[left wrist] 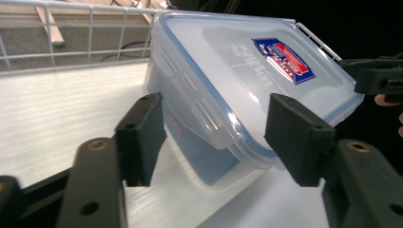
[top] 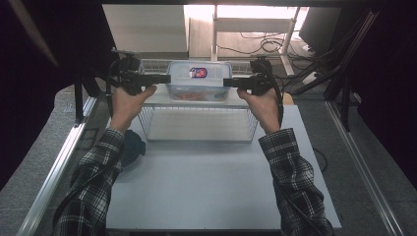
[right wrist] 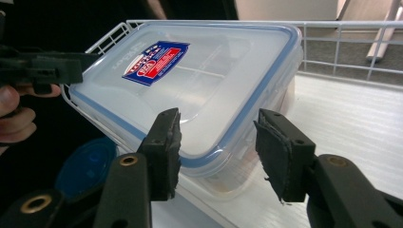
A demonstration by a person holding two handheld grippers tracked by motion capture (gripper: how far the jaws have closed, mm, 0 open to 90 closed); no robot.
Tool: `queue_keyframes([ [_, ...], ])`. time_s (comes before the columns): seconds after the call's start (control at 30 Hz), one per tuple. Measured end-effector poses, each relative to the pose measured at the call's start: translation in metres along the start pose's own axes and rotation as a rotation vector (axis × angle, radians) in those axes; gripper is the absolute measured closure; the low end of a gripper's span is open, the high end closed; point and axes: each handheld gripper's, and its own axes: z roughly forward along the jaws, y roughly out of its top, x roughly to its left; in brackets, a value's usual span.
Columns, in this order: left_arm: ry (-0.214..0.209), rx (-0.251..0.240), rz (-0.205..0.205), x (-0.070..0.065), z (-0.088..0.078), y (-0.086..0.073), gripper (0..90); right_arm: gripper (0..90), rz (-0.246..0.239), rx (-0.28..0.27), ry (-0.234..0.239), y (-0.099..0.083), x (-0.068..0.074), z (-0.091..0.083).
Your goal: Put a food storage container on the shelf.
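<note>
A clear plastic food box (top: 199, 81) (left wrist: 237, 71) (right wrist: 204, 71) with a blue-sealed lid and a red and blue label stands on the white floor of a wire basket (top: 196, 139), at its far end. Something red shows through its wall. My left gripper (top: 167, 78) (left wrist: 215, 99) lies level at the box's left end, open, with the box's near corner between its jaws. My right gripper (top: 227, 82) (right wrist: 217, 116) mirrors it at the right end, open, with a gap between one pad and the lid's rim. Each gripper view shows the other gripper beyond the box.
The basket's wire rail (left wrist: 85, 28) (right wrist: 342, 42) runs behind the box. A dark blue round object (top: 133, 147) (right wrist: 88, 168) lies on the white table (top: 206, 187) left of the basket. Metal frame rails (top: 59, 162) flank the table.
</note>
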Motion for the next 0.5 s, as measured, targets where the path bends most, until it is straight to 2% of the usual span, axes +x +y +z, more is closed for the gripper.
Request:
queue_keyframes([
  [0.1, -0.037, -0.015, -0.007, 0.0003, 0.0008, -0.0012, 51.9, 51.7, -0.016, -0.003, -0.011, -0.0003, 0.0018, -0.0007],
  [0.17, -0.044, -0.015, -0.005, -0.0004, 0.0014, -0.0014, 55.5, 52.2, -0.017, -0.004, -0.012, -0.0005, 0.0021, -0.001],
  [0.4, -0.04, -0.019, 0.007, -0.0012, 0.0007, -0.0019, 55.9, 55.7, -0.025, -0.004, -0.013, -0.0006, 0.0024, -0.003],
  [0.43, -0.031, -0.018, 0.016, -0.0023, 0.0004, -0.0017, 55.8, 55.8, -0.028, -0.002, -0.014, -0.0003, 0.0026, -0.0033],
  [0.5, 0.0, -0.018, 0.045, -0.0053, -0.0006, -0.0024, 50.0, 54.2, -0.041, 0.0, -0.023, 0.0003, 0.0037, -0.0044],
])
